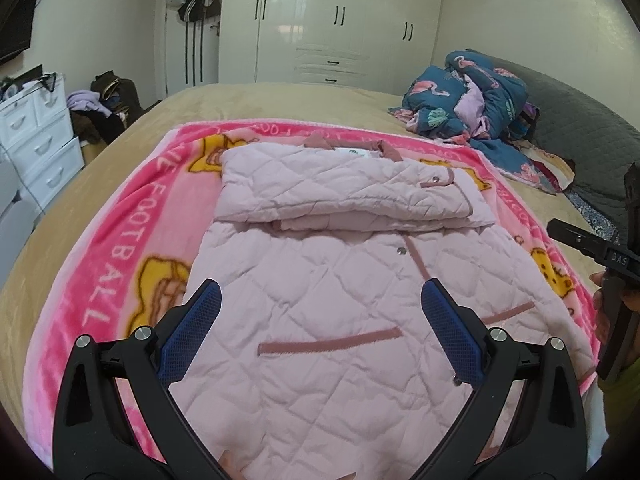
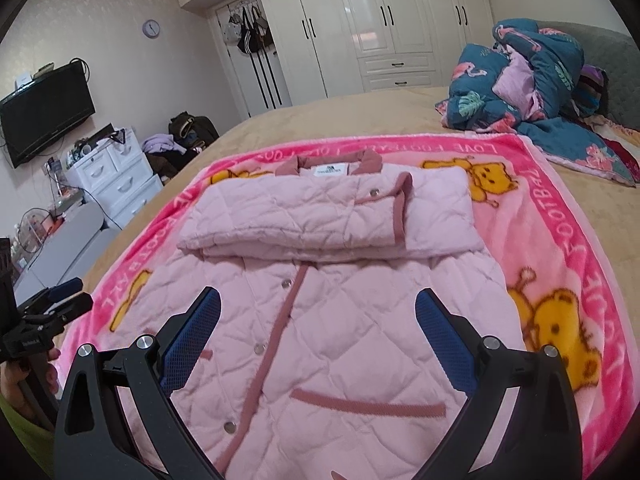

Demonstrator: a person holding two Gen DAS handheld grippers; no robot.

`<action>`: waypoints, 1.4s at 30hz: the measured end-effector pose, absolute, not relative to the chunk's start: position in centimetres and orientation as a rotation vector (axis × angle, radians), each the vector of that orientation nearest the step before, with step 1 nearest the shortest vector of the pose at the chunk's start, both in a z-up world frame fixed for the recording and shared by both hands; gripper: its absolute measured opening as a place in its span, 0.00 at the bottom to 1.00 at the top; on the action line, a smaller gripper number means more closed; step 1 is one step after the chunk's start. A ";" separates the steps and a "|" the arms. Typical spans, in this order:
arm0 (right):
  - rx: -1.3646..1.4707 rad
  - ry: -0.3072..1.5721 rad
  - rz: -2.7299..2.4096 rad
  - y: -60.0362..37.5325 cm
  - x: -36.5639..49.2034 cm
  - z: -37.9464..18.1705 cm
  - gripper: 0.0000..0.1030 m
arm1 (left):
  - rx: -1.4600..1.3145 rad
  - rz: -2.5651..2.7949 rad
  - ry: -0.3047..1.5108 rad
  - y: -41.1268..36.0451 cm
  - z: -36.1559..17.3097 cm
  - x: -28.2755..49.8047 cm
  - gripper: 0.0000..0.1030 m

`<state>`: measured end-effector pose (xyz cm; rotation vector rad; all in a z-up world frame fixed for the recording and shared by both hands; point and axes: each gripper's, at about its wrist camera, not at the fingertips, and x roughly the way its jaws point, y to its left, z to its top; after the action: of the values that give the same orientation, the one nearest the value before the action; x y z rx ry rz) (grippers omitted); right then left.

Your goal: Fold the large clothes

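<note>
A pale pink quilted jacket (image 1: 320, 272) (image 2: 320, 320) with darker pink trim and snap buttons lies front up on a bright pink cartoon blanket (image 1: 120, 248) (image 2: 560, 216). Both sleeves are folded across its chest in a thick band below the collar. My left gripper (image 1: 320, 300) hangs open over the jacket's lower front, nothing between its blue pads. My right gripper (image 2: 318, 312) is open too, above the hem half near the button placket. Each gripper shows at the edge of the other's view, held by a hand.
The blanket lies on a tan bed (image 1: 280, 100). A heap of blue flamingo bedding (image 1: 468, 96) (image 2: 528, 80) sits at the far right by a grey headboard (image 1: 580, 128). White drawers (image 1: 36, 136), a wall TV (image 2: 44, 116) and wardrobes (image 2: 380, 20) stand beyond the bed.
</note>
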<state>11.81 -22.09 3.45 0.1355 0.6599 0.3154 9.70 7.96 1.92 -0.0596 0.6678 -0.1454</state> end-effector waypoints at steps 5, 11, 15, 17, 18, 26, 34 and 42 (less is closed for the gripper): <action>0.132 0.688 0.312 -22.6 11.2 2.4 0.94 | -0.069 -0.115 0.696 9.0 1.1 9.2 0.91; 0.132 0.702 0.321 -22.9 10.6 1.8 0.94 | -0.062 -0.079 0.721 9.8 0.3 8.4 0.91; 0.134 0.710 0.325 -23.2 10.3 1.6 0.94 | -0.050 -0.055 0.745 10.0 -0.3 8.0 0.91; 0.135 0.719 0.324 -23.5 10.2 1.3 0.94 | -0.045 -0.048 0.756 10.1 -0.6 7.8 0.91; 0.134 0.722 0.323 -23.6 10.1 1.2 0.94 | -0.044 -0.043 0.762 10.2 -0.7 7.7 0.91; 0.141 0.747 0.310 -25.0 9.5 0.3 0.94 | -0.076 -0.016 0.807 11.5 -2.0 6.7 0.91; 0.135 0.768 0.296 -26.0 8.9 -0.4 0.94 | -0.132 0.019 0.859 13.7 -2.9 6.7 0.91; 0.137 0.808 0.272 -27.5 8.1 -1.7 0.94 | -0.199 0.037 0.913 15.2 -3.9 6.6 0.91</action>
<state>8.11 -27.55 -1.66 0.1369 0.8083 0.2721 6.61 15.20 -3.94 -0.1988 0.9130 0.0365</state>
